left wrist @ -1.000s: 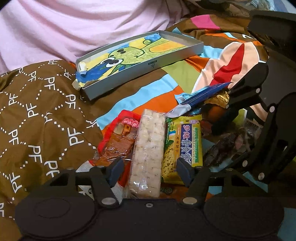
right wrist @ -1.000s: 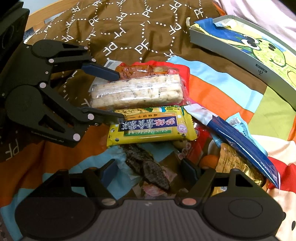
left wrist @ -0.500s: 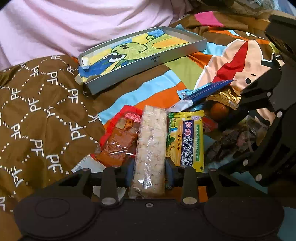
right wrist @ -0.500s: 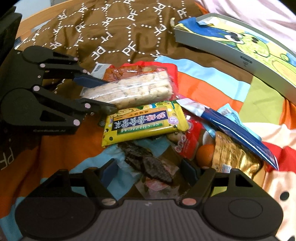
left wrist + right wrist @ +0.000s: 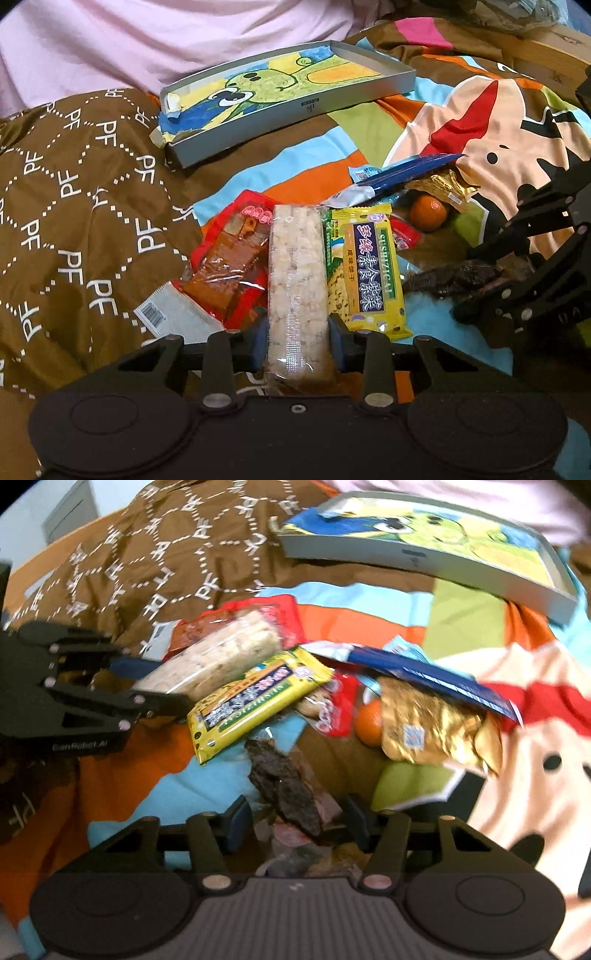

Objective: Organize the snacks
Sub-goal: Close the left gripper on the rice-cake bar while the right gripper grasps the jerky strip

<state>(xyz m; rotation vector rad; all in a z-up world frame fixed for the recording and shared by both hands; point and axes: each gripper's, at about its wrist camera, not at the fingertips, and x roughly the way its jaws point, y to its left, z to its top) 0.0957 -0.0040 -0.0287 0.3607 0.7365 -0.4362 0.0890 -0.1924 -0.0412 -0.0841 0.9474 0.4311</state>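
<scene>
My left gripper point(image 5: 297, 339) is shut on the near end of a clear pack of pale rice crackers point(image 5: 297, 266), which lies lengthwise in the snack pile. The right wrist view shows this gripper point(image 5: 155, 681) from the side, clamped on the pack point(image 5: 221, 657). A clear bag of dark dried pieces point(image 5: 288, 794) lies between the fingers of my right gripper point(image 5: 297, 821). Its jaws are closing, with a gap still on each side of the pieces. In the left wrist view the right gripper point(image 5: 465, 284) reaches in from the right over that bag point(image 5: 443, 278).
A yellow biscuit pack point(image 5: 365, 269) and a red pack point(image 5: 229, 266) flank the crackers. Behind lie a long blue packet point(image 5: 406, 170), a gold wrapper point(image 5: 443, 188) and an orange point(image 5: 428, 212). A shallow grey box point(image 5: 295, 107) with a frog drawing sits farther back on the bedspread.
My left gripper's fingers closed onto the rice cracker pack. The right gripper shifted and rolled over the dark bag, and its fingers came closer together.
</scene>
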